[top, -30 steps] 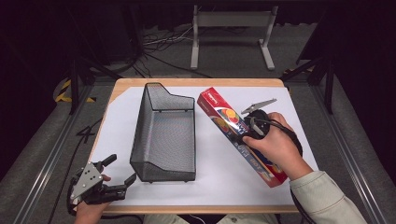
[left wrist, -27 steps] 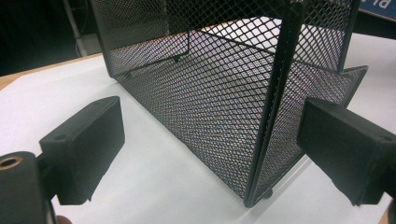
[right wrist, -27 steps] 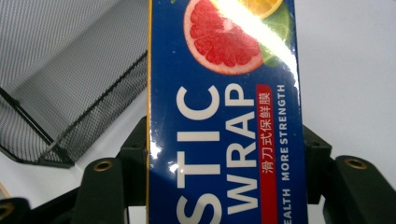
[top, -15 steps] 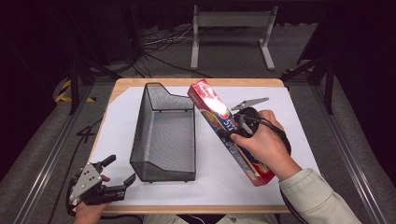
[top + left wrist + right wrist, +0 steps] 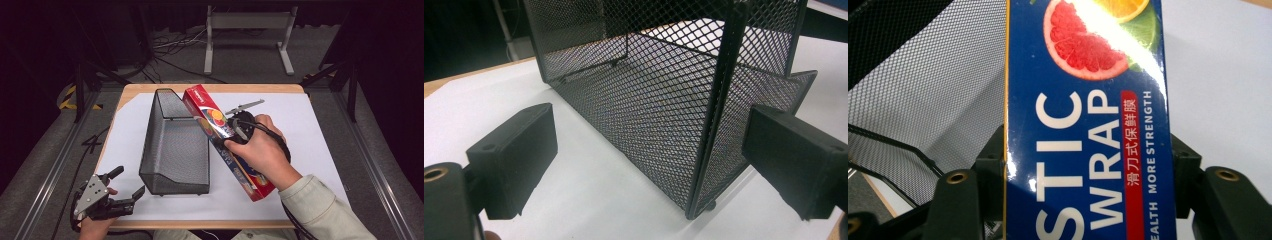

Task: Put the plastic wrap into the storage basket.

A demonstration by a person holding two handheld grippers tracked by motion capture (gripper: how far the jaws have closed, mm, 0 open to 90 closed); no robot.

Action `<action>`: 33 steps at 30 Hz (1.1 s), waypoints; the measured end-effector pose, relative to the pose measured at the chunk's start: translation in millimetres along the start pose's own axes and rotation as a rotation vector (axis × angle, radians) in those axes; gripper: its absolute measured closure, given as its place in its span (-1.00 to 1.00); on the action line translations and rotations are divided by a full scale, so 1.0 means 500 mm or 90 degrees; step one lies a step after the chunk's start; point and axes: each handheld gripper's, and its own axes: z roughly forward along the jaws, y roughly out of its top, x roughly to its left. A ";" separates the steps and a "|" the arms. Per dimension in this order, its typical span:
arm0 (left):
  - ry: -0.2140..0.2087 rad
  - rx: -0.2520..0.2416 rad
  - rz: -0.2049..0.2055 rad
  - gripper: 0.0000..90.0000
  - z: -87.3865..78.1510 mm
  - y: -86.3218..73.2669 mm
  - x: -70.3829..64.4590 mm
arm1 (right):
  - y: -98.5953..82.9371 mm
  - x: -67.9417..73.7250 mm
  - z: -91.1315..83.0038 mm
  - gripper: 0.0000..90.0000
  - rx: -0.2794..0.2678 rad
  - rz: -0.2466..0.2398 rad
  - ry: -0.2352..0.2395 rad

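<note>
Blue-and-red plastic wrap box (image 5: 227, 142), fruit-printed

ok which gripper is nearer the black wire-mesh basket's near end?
Left. The left gripper sits open just beside the black wire-mesh basket near its front corner; the right gripper is farther up, clamped on the long plastic-wrap box.

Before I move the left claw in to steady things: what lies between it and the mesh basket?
Nothing but bare white table cover. The left gripper view shows the left claw open, short of the mesh basket and its near corner.
</note>
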 end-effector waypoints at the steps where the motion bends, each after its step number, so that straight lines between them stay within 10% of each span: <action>1: 0.000 0.000 0.000 -0.81 0.000 0.000 0.000 | 0.003 0.004 0.003 -0.12 0.001 0.001 0.001; 33: -0.004 -0.006 -0.005 -0.81 0.003 0.000 0.002 | 0.091 0.079 0.099 -0.12 0.064 0.109 0.030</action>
